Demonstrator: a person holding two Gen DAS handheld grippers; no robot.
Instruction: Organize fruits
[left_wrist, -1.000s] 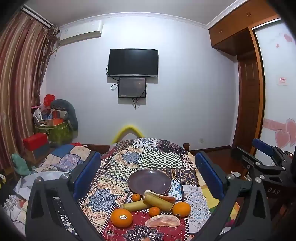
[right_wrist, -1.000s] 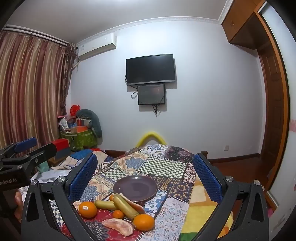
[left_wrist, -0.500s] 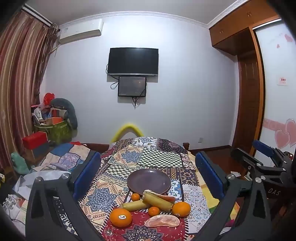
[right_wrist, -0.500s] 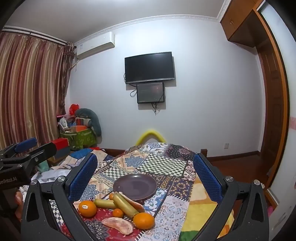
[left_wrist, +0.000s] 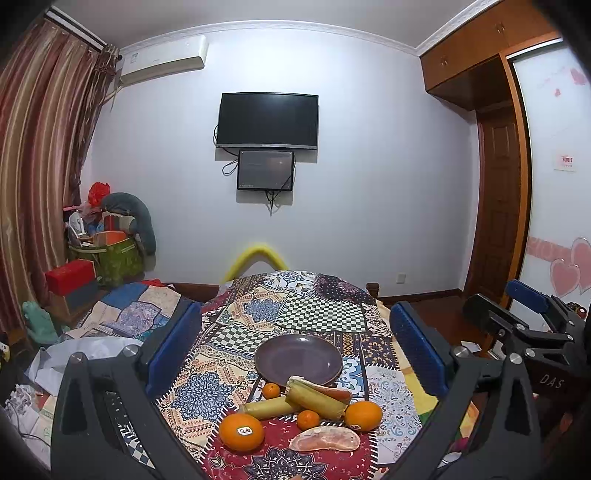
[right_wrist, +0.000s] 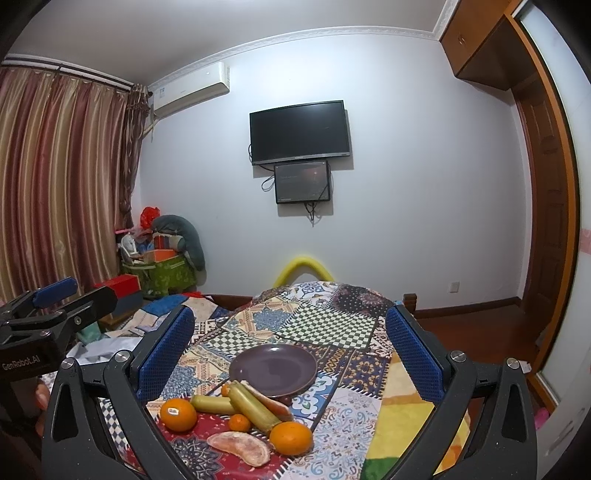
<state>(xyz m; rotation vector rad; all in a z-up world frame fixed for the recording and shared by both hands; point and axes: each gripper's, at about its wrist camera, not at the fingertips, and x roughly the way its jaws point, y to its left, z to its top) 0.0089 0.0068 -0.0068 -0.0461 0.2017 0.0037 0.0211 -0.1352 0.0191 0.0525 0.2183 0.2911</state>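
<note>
Both grippers, left gripper (left_wrist: 295, 347) and right gripper (right_wrist: 290, 350), hover with fingers spread wide and empty above oranges (left_wrist: 242, 432), sugarcane pieces (left_wrist: 319, 398) and a pomelo segment (left_wrist: 325, 439) clustered just before the bare purple plate (left_wrist: 298, 359); sorting appears unstarted, the first pick pending.

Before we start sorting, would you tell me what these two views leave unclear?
- Sticker on the near orange: print too small, both views.
- Reddish fruit: mostly hidden behind the yellow-green stalk.
- Small orange, right wrist view: half hidden by the stalks.
- Plate: its near rim is covered by the stalks.
</note>
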